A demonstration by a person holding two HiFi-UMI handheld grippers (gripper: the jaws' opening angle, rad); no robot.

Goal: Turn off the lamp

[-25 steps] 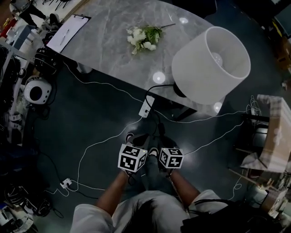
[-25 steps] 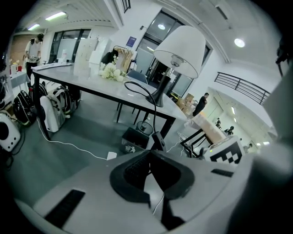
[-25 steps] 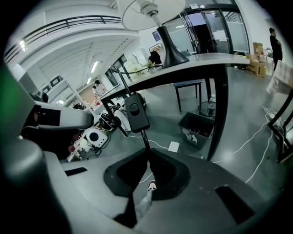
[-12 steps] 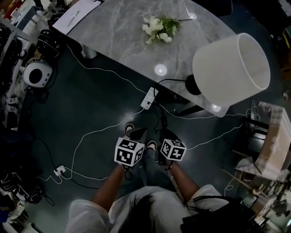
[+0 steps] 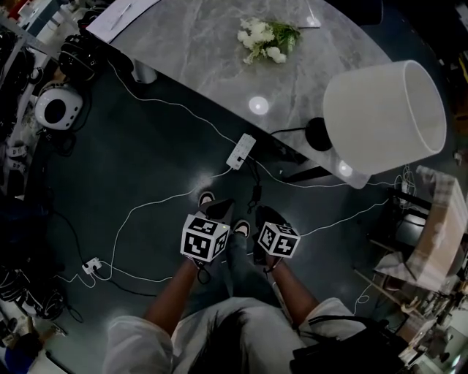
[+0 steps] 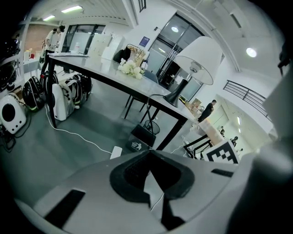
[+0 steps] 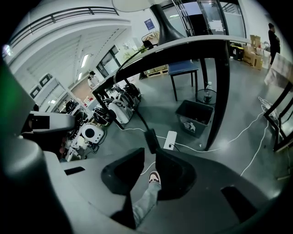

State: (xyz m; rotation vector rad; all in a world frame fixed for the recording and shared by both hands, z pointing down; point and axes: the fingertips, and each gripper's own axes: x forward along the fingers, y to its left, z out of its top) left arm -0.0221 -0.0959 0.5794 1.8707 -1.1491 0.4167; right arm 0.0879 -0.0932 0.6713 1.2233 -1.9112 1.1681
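Grey stone-patterned bench [image 5: 197,58] carries the lamp [image 5: 384,117] at the corner on the head view's right, with its white shade above a black base. Left hand-held gripper [image 6: 149,157]: jaws together, nothing between them. Right hand-held gripper [image 7: 150,153]: jaws a narrow gap apart, gripping nothing; the person's shoe [image 7: 154,177] shows through the gap. Both are held over the floor [image 5: 146,168], well apart from the lamp.

My view swung left, lamp [image 5: 384,117] now further right with its shade seen more side-on, flowers [image 5: 267,40] slid to the far edge, clipboard [image 5: 121,14] almost out far left, my left gripper [image 5: 219,210] eased slightly left
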